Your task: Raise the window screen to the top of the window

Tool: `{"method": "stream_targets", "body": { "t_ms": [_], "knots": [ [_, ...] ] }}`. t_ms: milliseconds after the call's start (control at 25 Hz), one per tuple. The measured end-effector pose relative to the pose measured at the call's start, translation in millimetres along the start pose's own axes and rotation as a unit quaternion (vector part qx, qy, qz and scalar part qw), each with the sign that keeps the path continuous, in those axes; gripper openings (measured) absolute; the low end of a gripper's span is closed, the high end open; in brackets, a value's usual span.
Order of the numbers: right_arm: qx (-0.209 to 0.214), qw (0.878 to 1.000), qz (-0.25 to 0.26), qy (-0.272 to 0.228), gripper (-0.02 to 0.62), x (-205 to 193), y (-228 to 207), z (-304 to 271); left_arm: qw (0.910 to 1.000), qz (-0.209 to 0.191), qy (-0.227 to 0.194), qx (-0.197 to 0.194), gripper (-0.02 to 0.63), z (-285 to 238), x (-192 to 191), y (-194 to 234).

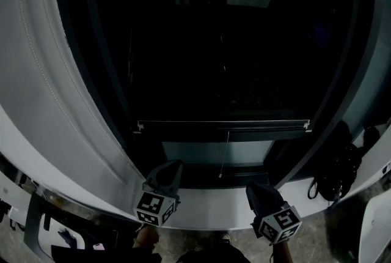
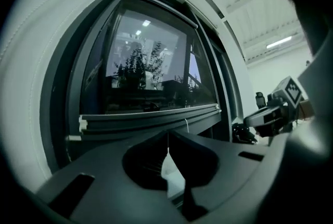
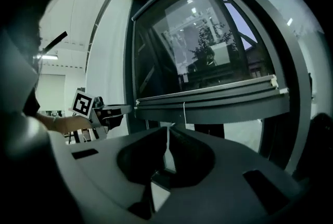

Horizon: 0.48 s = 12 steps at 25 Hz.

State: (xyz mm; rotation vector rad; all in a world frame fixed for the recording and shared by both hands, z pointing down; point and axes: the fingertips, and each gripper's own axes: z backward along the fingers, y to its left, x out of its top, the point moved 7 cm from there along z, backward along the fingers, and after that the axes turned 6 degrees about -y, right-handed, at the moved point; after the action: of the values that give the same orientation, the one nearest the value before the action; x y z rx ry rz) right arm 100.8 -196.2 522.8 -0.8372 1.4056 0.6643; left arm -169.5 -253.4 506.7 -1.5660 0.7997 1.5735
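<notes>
The window screen's dark bottom bar (image 1: 223, 126) runs across the lower part of the window, with the dark mesh (image 1: 220, 60) above it. A thin pull cord (image 1: 224, 155) hangs from the bar's middle. My left gripper (image 1: 176, 165) is below the bar's left end, shut and holding nothing. My right gripper (image 1: 254, 189) is below and to the right of the cord, also shut and empty. In the left gripper view the jaws (image 2: 167, 135) meet under the bar (image 2: 151, 116). In the right gripper view the jaws (image 3: 167, 128) meet below the bar (image 3: 208, 98) and cord (image 3: 183, 111).
A white curved frame (image 1: 55, 103) surrounds the window, with a white sill (image 1: 214, 210) under both grippers. A black bundle with a cable (image 1: 339, 170) lies on the sill at the right. Below the bar the pane (image 1: 214, 151) is uncovered.
</notes>
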Motion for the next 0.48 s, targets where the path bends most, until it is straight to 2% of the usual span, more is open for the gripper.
{"method": "stream_targets", "body": {
  "t_ms": [160, 320, 400, 480],
  "knots": [
    [0.012, 0.999, 0.047, 0.008, 0.021, 21.8, -30.7, -26.4, 0.9995, -0.031, -0.001, 0.007, 0.002, -31.4, 17.2, 22.6],
    [0.041, 0.994, 0.100, 0.014, 0.023, 41.0, -52.7, -52.1, 0.9973, -0.070, 0.022, -0.003, 0.002, -57.1, 25.5, 34.1],
    [0.054, 0.989, 0.138, 0.020, 0.023, 49.1, -63.6, -64.5, 0.9934, -0.107, 0.043, -0.009, 0.002, -69.4, 25.2, 39.8],
    [0.066, 0.981, 0.179, 0.029, 0.023, 56.0, -73.3, -75.0, 0.9852, -0.159, 0.064, -0.011, 0.002, -79.4, 24.0, 46.2]
  ]
}}
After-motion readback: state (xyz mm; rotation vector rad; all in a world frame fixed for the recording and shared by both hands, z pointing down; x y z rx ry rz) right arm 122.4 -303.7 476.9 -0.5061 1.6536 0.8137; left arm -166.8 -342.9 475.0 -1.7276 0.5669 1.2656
